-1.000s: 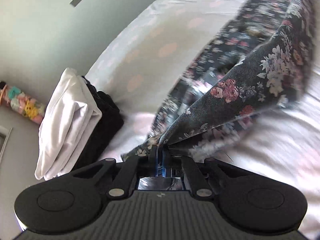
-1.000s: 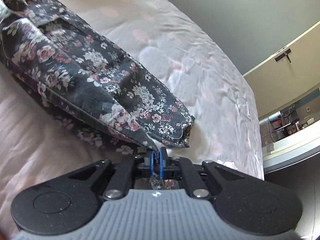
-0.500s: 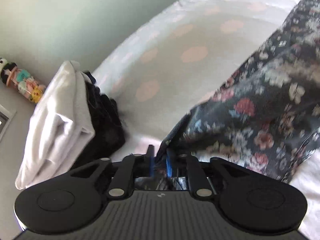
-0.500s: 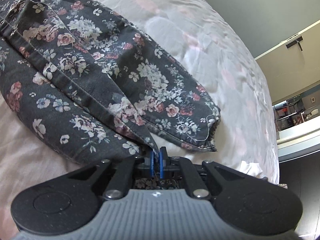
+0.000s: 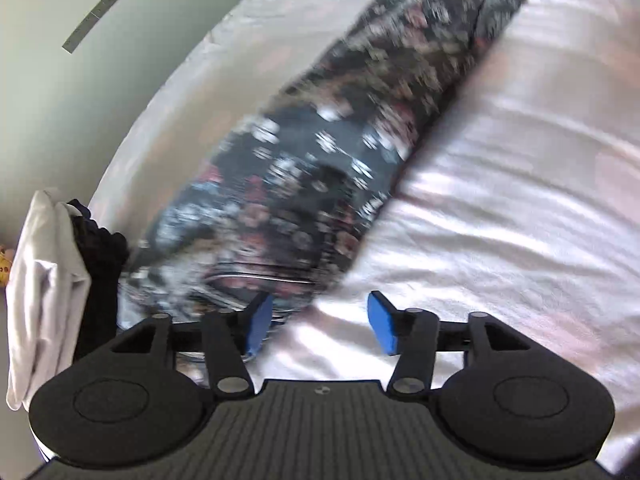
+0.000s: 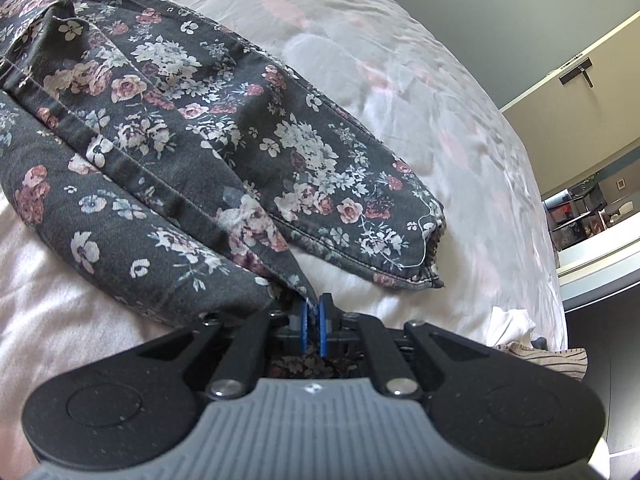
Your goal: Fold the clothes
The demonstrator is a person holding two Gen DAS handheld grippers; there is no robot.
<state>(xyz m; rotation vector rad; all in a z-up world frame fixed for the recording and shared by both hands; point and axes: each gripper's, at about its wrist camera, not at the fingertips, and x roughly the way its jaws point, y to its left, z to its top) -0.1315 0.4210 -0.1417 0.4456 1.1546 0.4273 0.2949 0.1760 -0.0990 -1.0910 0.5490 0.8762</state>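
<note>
Floral trousers (image 5: 328,152) now freed from left jaws.

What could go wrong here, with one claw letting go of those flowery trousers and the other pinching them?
The left gripper is opening with no cloth between its pads, while the right gripper pinches the floral trousers. Pulling from that one corner could drag the fold askew. The freed end lies close to the stacked white and black clothes near the bed's edge, so a sweep there might knock them.

Left tongs (image 5: 316,322) jaws opening, nothing between, right tongs (image 6: 314,322) clamped tight
</note>
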